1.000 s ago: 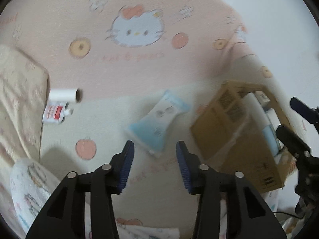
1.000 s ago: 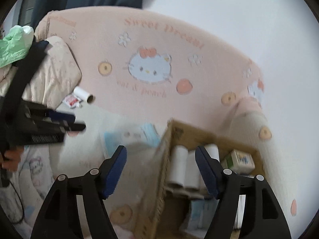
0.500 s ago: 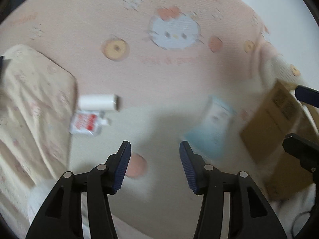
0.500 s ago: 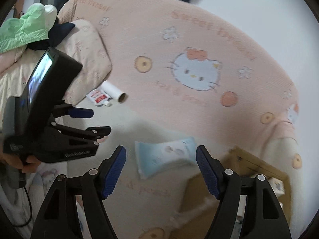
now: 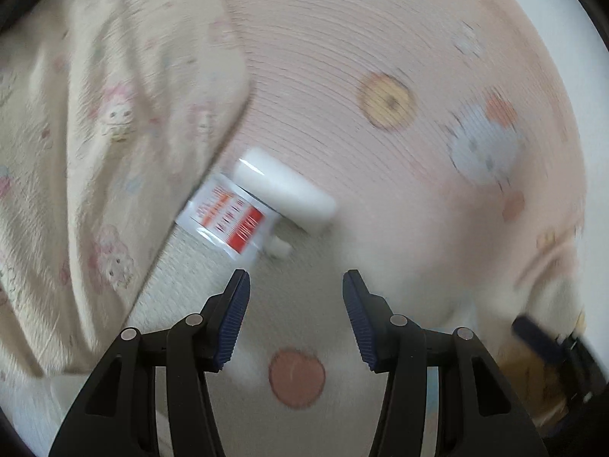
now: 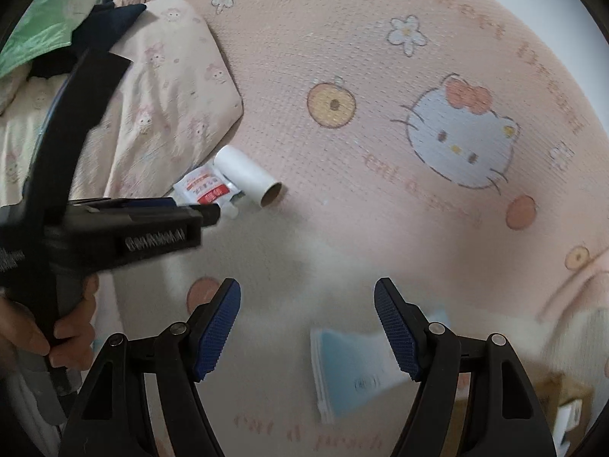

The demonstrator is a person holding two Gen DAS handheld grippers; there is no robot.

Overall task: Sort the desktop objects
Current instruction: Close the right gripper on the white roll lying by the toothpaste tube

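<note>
- Lying against the foot of a cream pillow (image 5: pixel 95 122) on the pink printed sheet (image 5: pixel 380 38), a white roll (image 5: pixel 283 194) and a small red-and-white sachet (image 5: pixel 224 215) touch each other; the pillow's edge probably keeps the roll from rolling away.
- Both sit apart from the other loose item, a pale blue tissue pack (image 6: pixel 354 369) lying nearer the cardboard box (image 6: pixel 559 407) at the lower right of the right wrist view, which I judge to be the bin for sorted things.
- The left gripper (image 5: pixel 296 285) stands spread wide with nothing between its 2 fingers; the sachet lies just ahead of the left fingertip (image 5: pixel 239 285), its white cap nearly centred on the gap, and the roll sits just behind it.
- Seen from the right wrist view, the left gripper (image 6: pixel 205 211) points straight at the sachet (image 6: pixel 201 188), held by a hand (image 6: pixel 57 335) at the handle.
- The right gripper (image 6: pixel 307 297) is also spread wide and empty; the tissue pack lies low between its fingers, partly hidden behind the right one.
- My guess is 1 item per gripper: sachet or roll left, tissue pack right.
</note>
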